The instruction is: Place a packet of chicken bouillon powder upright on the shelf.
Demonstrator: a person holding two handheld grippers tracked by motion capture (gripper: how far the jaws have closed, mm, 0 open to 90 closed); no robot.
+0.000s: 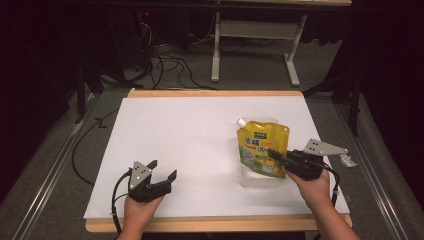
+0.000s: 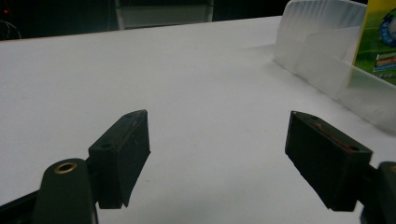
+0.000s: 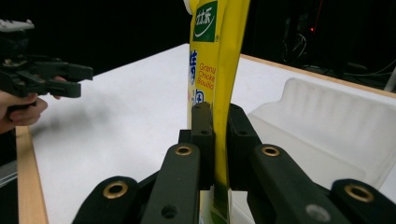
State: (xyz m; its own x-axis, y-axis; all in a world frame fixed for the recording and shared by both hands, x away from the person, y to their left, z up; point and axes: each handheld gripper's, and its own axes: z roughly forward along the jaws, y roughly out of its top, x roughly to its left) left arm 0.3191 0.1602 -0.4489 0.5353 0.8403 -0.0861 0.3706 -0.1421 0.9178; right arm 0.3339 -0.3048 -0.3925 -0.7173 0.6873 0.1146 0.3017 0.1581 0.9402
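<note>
On the bench, toward 4 o'clock: my right gripper [image 1: 274, 153] pinches the yellow printed soft-plastic spout pouch [image 1: 263, 146], jaws pressed together on its lower right edge.
Pouch position: it rests over a clear moulded plastic tray [image 1: 260, 181] on the white bench [image 1: 190, 145], white spout [image 1: 241, 121] pointing to 11 o'clock; in the right gripper view the pouch [image 3: 215, 56] rises edge-on straight up from between my jaws.
Tray: its ribbed clear wall [image 3: 336, 116] sits just beside the pouch, at about 3 o'clock in that view.
Left gripper: my left gripper [image 1: 164, 169] is at 7 o'clock on the bench, jaws spread wide with nothing between them, well apart from the pouch.
Left gripper view: the tray [image 2: 317, 51] and a strip of the pouch [image 2: 380, 32] lie ahead at 2 o'clock.
Handling, my guess: the pouch looks light and limp, with slick film that may slide or fold in a pinch.
Where to hold: I judge the flat sealed side seam safest, as now; the spout neck is stiffer if I need a second grip.
</note>
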